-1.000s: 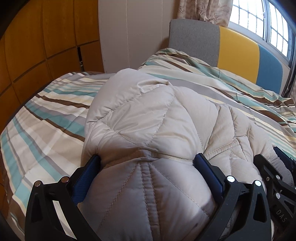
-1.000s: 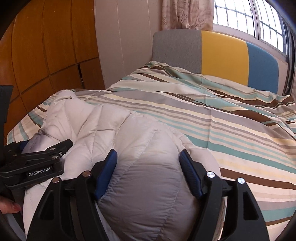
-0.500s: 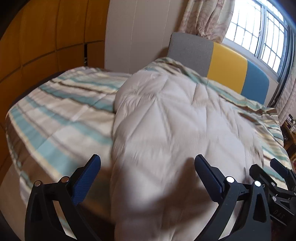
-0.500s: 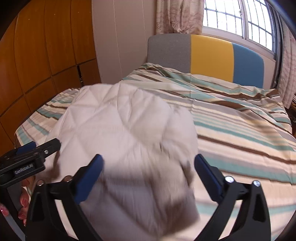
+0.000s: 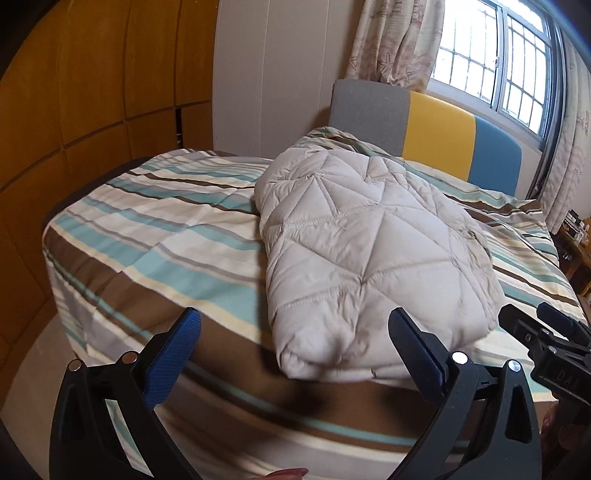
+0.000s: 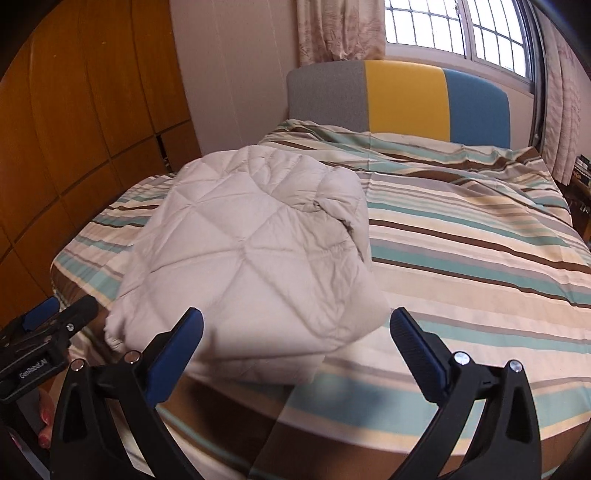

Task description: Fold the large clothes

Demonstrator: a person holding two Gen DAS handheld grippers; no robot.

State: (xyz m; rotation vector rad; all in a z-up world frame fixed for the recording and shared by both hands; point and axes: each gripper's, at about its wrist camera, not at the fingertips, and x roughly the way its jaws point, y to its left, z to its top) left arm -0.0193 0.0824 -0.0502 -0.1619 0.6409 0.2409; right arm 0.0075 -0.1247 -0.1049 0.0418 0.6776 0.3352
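Left wrist view shows you your left gripper (image 5: pixel 293 341) with its blue-padded fingers (image 5: pixel 173 354) spread wide and nothing between them, held above the near edge of the bed. The folded beige quilted puffer jacket (image 5: pixel 369 258) lies on the striped duvet (image 5: pixel 155 236), running from about 6 o'clock just beyond your fingertips up toward 12 o'clock, where its far end comes close to the headboard (image 5: pixel 424 125) of grey, yellow and blue panels. Your right gripper (image 5: pixel 546 343) shows at 4 o'clock in this view, just beside the jacket's near right corner and apart from it. Right wrist view gives you the same gripper (image 6: pixel 295 332) from its own camera: its fingers (image 6: pixel 417 347) are also spread wide, holding nothing, and the jacket (image 6: pixel 251 258) sits at about 11 o'clock from them, its near folded edge blurred just ahead of the left finger. The left gripper (image 6: pixel 48 332) appears at 8 o'clock, near the jacket's near left corner. Wooden wardrobe panels (image 5: pixel 85 92) stand at 9 to 10 o'clock, a patterned curtain (image 5: pixel 399 40) hangs at 12 o'clock, and a barred window (image 6: pixel 458 29) sits above the headboard at 1 o'clock. The duvet to the right of the jacket lies flat, with some wrinkles toward the headboard.
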